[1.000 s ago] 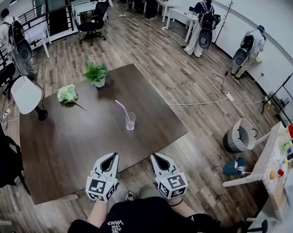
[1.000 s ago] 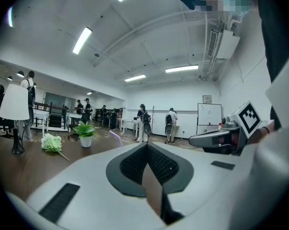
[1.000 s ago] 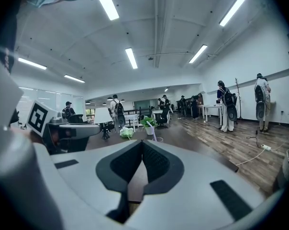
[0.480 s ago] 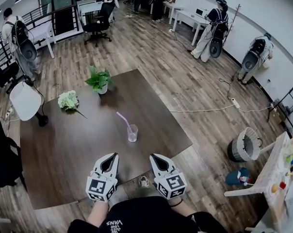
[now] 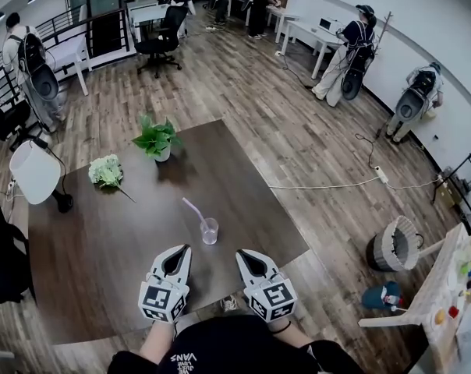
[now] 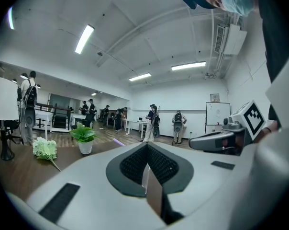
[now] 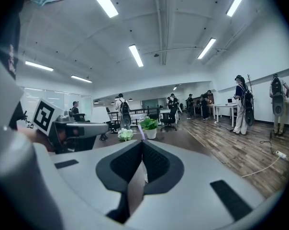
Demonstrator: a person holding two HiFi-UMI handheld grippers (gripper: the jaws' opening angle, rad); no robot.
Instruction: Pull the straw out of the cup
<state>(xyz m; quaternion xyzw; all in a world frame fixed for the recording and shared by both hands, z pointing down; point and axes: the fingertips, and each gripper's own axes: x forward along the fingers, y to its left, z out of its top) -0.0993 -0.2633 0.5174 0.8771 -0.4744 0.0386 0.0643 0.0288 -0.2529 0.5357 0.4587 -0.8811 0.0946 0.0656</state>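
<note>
A clear cup (image 5: 210, 232) stands on the dark brown table (image 5: 103, 240), near its front edge. A purple straw (image 5: 193, 211) leans out of it up and to the left. My left gripper (image 5: 184, 248) and right gripper (image 5: 240, 253) hover side by side over the front edge, just short of the cup. Both are shut with nothing in them. In the left gripper view the straw's tip (image 6: 118, 141) peeks over the shut jaws. In the right gripper view the straw (image 7: 140, 131) rises right above the jaw line; the cup is mostly hidden.
A potted green plant (image 5: 157, 139) and a white flower bunch (image 5: 105, 171) sit at the table's far side. A white chair (image 5: 34, 172) stands at the left, a woven bin (image 5: 395, 242) on the floor at the right. Several people stand in the background.
Both grippers and my view have moved forward toward the table. The cup now sits much closer to the jaw tips. Both grippers stayed shut.
</note>
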